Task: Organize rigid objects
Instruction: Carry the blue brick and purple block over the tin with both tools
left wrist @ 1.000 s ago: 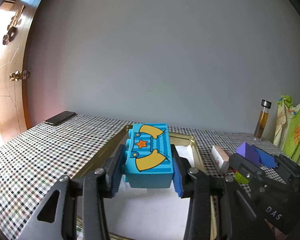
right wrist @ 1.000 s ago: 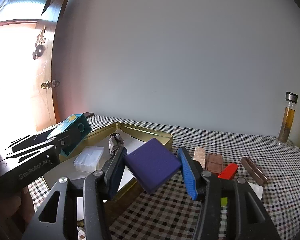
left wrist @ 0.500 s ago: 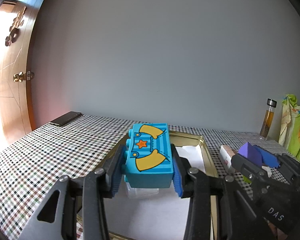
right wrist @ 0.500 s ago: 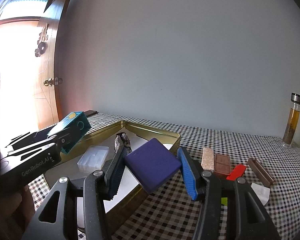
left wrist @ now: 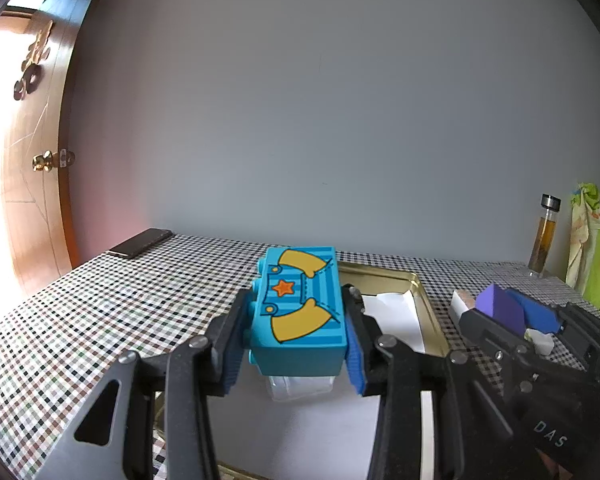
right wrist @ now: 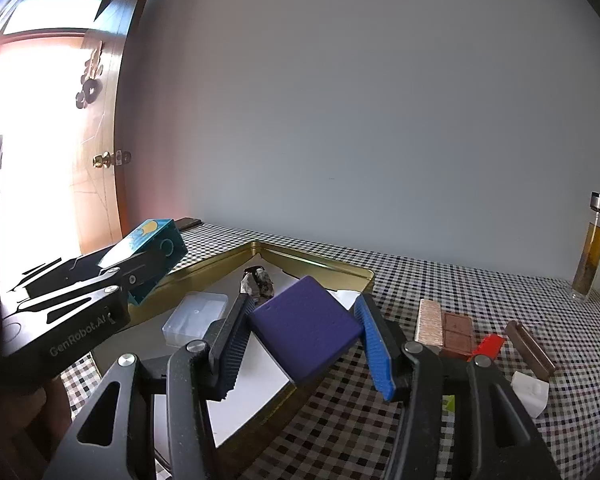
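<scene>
My left gripper point(left wrist: 296, 336) is shut on a teal toy brick point(left wrist: 298, 312) with yellow and orange print, held above a gold metal tray point(left wrist: 428, 304) lined with white paper. It shows too in the right wrist view point(right wrist: 148, 258). My right gripper point(right wrist: 304, 340) is shut on a purple block point(right wrist: 304, 332), held over the tray's right rim point(right wrist: 320, 264). The purple block also shows in the left wrist view point(left wrist: 500, 308). Inside the tray lie a clear plastic box point(right wrist: 194, 316) and a dark rock point(right wrist: 260, 282).
On the checkered tablecloth right of the tray lie a tan wafer block point(right wrist: 430, 322), a brown chocolate block point(right wrist: 456, 330), a red piece point(right wrist: 488, 346), a brown bar point(right wrist: 530, 346) and a white block point(right wrist: 530, 394). A bottle point(right wrist: 590, 248) stands far right. A phone point(left wrist: 140, 242) lies far left.
Both grippers have moved forward and left over the tray with their blocks still held. The clear box now shows under the teal brick.
</scene>
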`<state>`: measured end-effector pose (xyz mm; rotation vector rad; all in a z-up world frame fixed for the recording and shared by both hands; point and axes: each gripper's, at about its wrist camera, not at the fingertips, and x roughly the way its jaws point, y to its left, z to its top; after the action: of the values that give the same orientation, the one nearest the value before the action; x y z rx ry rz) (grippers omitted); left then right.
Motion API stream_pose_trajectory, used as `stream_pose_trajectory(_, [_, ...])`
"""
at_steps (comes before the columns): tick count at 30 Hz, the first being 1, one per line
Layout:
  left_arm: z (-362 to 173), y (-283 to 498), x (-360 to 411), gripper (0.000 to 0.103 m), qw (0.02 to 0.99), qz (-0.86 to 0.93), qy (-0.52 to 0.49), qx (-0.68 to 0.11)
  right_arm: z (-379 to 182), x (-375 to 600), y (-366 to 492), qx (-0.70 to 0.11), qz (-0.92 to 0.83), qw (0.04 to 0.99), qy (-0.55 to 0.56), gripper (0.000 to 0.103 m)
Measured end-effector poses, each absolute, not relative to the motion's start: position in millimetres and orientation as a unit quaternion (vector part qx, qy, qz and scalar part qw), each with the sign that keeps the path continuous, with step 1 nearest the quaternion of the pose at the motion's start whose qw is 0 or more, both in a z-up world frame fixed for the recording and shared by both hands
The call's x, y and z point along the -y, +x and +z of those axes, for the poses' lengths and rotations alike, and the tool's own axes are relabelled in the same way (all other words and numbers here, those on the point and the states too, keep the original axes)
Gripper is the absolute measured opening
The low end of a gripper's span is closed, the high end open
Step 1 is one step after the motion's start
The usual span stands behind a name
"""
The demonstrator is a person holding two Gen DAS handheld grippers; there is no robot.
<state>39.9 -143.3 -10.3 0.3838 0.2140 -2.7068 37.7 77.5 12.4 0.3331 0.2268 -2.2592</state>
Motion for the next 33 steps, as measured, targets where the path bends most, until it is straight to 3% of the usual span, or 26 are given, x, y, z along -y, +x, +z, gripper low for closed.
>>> stream_pose_trajectory(33, [-10,44,158,0.041,0.204,-0.967,0.135,-0.071,7,-53,45,-0.106,-0.885,0.434,0.128,0.055])
